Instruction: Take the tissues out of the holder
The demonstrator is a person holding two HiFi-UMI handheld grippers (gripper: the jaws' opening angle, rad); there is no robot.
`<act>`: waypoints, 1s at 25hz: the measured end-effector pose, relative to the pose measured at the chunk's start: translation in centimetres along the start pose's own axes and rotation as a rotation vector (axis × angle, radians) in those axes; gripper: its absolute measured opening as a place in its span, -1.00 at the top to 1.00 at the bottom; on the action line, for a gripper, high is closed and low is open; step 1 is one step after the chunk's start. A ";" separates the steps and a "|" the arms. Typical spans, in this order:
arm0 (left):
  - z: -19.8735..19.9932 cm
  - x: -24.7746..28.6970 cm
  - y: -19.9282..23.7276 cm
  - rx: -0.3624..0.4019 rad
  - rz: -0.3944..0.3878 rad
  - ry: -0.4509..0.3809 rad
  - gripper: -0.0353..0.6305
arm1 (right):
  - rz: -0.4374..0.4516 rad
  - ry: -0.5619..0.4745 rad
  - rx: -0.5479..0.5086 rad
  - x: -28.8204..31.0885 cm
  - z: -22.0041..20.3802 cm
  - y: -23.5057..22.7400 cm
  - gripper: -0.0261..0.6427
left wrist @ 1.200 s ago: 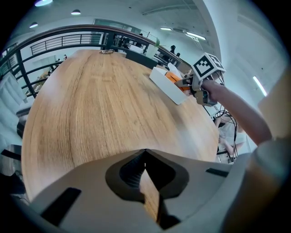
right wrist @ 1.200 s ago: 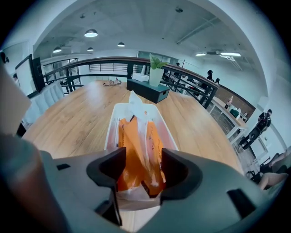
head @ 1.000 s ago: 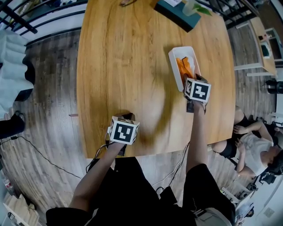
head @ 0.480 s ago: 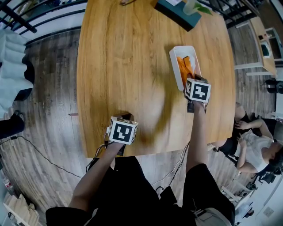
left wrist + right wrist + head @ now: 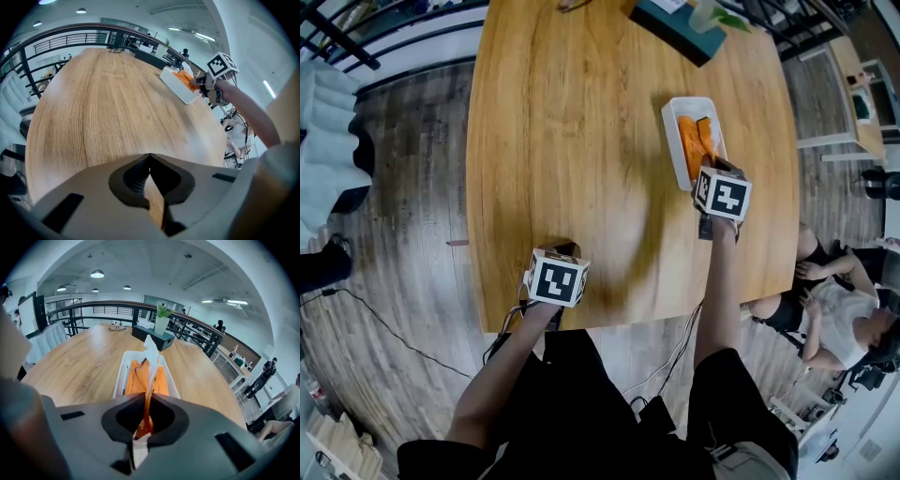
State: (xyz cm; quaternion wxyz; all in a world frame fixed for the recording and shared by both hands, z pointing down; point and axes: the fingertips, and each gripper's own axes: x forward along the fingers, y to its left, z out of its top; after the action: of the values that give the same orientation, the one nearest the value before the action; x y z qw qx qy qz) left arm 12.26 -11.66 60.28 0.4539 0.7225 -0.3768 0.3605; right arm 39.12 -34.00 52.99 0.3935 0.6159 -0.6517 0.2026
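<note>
A white tray-shaped holder [image 5: 672, 150] lies on the right side of the wooden table [image 5: 572, 141], with an orange tissue pack [image 5: 692, 141] in it. My right gripper [image 5: 711, 166] is at the holder's near end. Its jaws are closing, and in the right gripper view they pinch the pack's upturned orange-and-white edge [image 5: 146, 394] above the holder [image 5: 120, 376]. My left gripper [image 5: 567, 251] rests at the table's near edge, shut and empty. The left gripper view shows the holder [image 5: 180, 93] and the right gripper [image 5: 199, 84] far to the right.
A dark green box [image 5: 675, 28] with a pale cup of greenery [image 5: 705, 14] stands at the table's far edge, beyond the holder [image 5: 152, 339]. A person [image 5: 834, 319] sits on the floor to the right. Black railings run behind the table.
The right gripper's jaws have shut on the near edge of the orange pack, which now stands up a little. The left gripper has stayed where it was.
</note>
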 end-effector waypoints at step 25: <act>-0.2 -2.8 0.0 -0.011 -0.037 -0.012 0.87 | 0.079 -0.177 -0.036 -7.8 6.3 6.2 0.86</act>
State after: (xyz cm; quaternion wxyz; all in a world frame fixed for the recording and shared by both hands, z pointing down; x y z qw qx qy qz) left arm 10.92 -10.87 57.91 0.4619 0.7290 -0.3683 0.3457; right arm 30.99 -32.72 44.58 0.3372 0.5980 -0.7112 0.1511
